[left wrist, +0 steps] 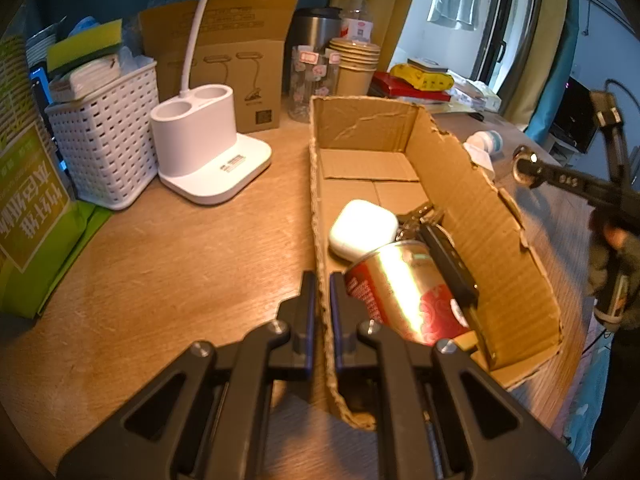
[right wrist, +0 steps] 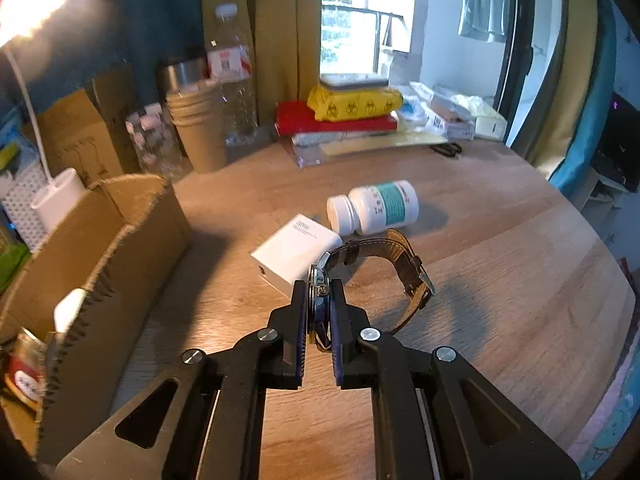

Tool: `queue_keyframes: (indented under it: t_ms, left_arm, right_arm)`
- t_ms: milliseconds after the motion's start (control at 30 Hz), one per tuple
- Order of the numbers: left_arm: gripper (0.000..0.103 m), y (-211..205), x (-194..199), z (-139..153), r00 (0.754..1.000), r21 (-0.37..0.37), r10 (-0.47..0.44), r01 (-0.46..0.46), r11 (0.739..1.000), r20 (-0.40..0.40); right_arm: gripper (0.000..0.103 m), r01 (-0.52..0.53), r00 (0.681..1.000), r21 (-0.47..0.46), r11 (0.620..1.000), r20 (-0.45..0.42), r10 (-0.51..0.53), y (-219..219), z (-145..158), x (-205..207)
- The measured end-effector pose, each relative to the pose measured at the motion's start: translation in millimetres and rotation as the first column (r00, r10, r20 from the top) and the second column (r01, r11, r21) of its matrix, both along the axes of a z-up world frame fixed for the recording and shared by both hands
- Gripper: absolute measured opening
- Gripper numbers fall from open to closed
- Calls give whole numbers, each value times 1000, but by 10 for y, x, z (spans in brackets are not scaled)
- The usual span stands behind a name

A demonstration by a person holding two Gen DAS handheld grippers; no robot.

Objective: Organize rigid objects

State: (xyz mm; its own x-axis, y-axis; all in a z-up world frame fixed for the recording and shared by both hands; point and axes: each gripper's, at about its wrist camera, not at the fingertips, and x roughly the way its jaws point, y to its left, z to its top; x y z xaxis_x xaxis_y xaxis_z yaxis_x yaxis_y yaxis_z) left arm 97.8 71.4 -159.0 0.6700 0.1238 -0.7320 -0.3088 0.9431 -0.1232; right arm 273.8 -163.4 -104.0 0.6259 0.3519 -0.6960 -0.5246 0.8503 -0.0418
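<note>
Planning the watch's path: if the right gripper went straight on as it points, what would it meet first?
Probably the white charger block, just beyond the right gripper holding the watch; depth is unclear.

The table (right wrist: 500, 264) is warm, pale wood with a light grain. The cardboard box (left wrist: 500, 240) is plain brown, its torn edges ragged; inside lie a white case (left wrist: 362, 228) and a can (left wrist: 404, 292) in red and shiny gold. On the far left a white lattice basket (left wrist: 108, 148) stands by the white lamp base (left wrist: 208, 148). To the right lie a white pill bottle (right wrist: 374, 208) with a teal label, a white charger block (right wrist: 296, 246) and a watch (right wrist: 384, 264) with a brown strap. Far off, a yellow packet (right wrist: 354, 104) tops a red book (right wrist: 332, 122).
</note>
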Motion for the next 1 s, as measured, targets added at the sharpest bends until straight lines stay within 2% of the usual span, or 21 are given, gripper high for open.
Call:
queue_keyframes:
  t_ms: [533,1000]
  left_arm:
    - [9,2,-6,6,1000,-1,0,0,1000,4]
    - [9,2,-7,5,1000,-2,1,-1,1000,4]
  right_arm:
    - [11,-102,992,90,991,81,95,172,581,-530]
    - [11,-220,972,87,972,109,210,589,691,-778]
